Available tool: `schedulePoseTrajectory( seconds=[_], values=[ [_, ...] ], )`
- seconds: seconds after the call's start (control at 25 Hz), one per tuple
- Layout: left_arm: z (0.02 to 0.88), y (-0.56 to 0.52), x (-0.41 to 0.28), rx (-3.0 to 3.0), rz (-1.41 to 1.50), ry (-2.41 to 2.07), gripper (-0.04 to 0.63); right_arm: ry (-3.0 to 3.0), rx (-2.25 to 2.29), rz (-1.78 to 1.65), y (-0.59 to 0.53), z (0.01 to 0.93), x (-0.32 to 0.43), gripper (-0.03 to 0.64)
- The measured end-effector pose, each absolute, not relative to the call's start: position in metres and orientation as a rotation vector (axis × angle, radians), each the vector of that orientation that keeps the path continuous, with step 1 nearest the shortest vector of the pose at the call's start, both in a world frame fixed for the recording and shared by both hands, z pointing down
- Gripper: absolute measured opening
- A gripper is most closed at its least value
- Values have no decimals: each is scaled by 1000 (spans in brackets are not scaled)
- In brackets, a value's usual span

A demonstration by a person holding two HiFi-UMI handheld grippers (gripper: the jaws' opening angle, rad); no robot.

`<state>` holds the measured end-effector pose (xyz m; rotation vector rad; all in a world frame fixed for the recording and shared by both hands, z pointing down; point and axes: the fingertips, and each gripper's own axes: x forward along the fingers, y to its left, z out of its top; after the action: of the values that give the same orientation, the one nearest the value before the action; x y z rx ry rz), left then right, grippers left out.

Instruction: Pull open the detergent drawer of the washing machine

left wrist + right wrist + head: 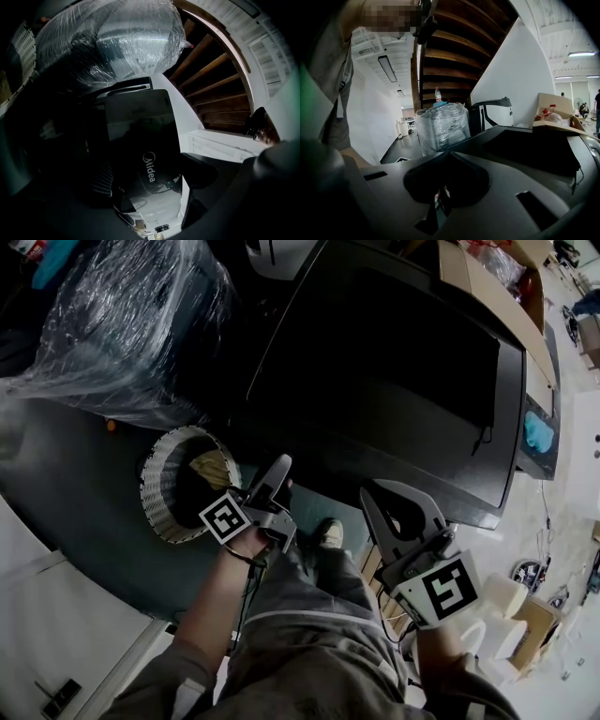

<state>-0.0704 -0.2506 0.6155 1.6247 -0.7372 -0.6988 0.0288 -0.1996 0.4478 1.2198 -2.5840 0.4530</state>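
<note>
The black washing machine (375, 381) fills the middle of the head view, seen from above. In the left gripper view it is a dark panel (140, 140) with a Midea logo. I cannot make out the detergent drawer in any view. My left gripper (279, 470) hangs just off the machine's near left corner. It is open (154, 187), with nothing between its dark fingers (201, 169). My right gripper (371, 497) is held before the machine's front edge, apart from it. Its grey jaws meet (443, 187) and hold nothing.
A round ribbed basket (155, 507) stands on the dark floor by my left gripper. A large plastic-wrapped bundle (122, 315) sits to the machine's left. Cardboard boxes (487, 277) lie beyond the machine, and wooden stairs (220, 89) rise behind it. My legs (309, 615) are below.
</note>
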Motion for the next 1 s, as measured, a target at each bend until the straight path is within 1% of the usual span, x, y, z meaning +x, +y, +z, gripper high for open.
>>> schedulePoseTrajectory(
  seconds=[0.44,1.0],
  values=[
    [614,-235,-74,1593,-701,-747,454,-2580,1193,443,-189,446,33,32],
    [619,-179,-97,1563,-685,-762,454,-2575,1164,491,-169,446,22,32]
  ],
)
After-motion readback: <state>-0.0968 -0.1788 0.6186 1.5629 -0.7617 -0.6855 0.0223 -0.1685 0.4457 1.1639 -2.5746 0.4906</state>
